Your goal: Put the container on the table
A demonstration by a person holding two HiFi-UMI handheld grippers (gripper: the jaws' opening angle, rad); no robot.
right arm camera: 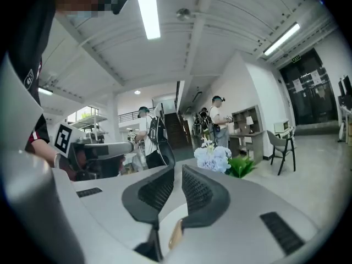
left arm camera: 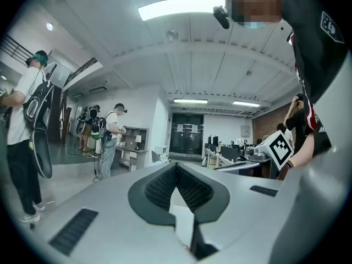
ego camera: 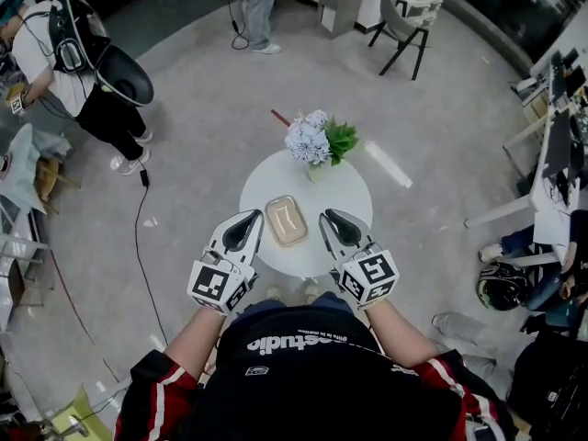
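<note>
2 claws are mine, 1 in each hand. My left gripper [ego camera: 250, 220] has its ribbed pads meeting at the tips and grips nothing. My right gripper [ego camera: 333, 219] is drawn in to a thin slit, also with nothing between the pads. Both are over the near part of 1 round white table [ego camera: 351, 196].

1 container [ego camera: 286, 220] lies flat on that table, between my 2 claws and apart from both. It is a tan, shallow, rounded rectangle. Only its own tan floor shows inside.

1 vase [ego camera: 315, 170] stands at the far edge of the table. It holds 1 bunch of pale flowers [ego camera: 308, 139] with green leaves [ego camera: 342, 139] on the right side. Bare white top shows between the vase and the container.

The tabletop's near rim runs under my 2 claws, and the container is closer to that rim than to the far 1. Grey floor [ego camera: 202, 145] lies open round the far side and the left and right of the table.

1 black cable [ego camera: 138, 237] trails over the floor to the left. 1 dark chair [ego camera: 404, 30] stands far off at the upper right. Desks [ego camera: 551, 168] crowd the right edge.

At the upper left, 1 person with a backpack [ego camera: 87, 72] stands well away. The legs of 1 more person [ego camera: 257, 7] show at the top.
</note>
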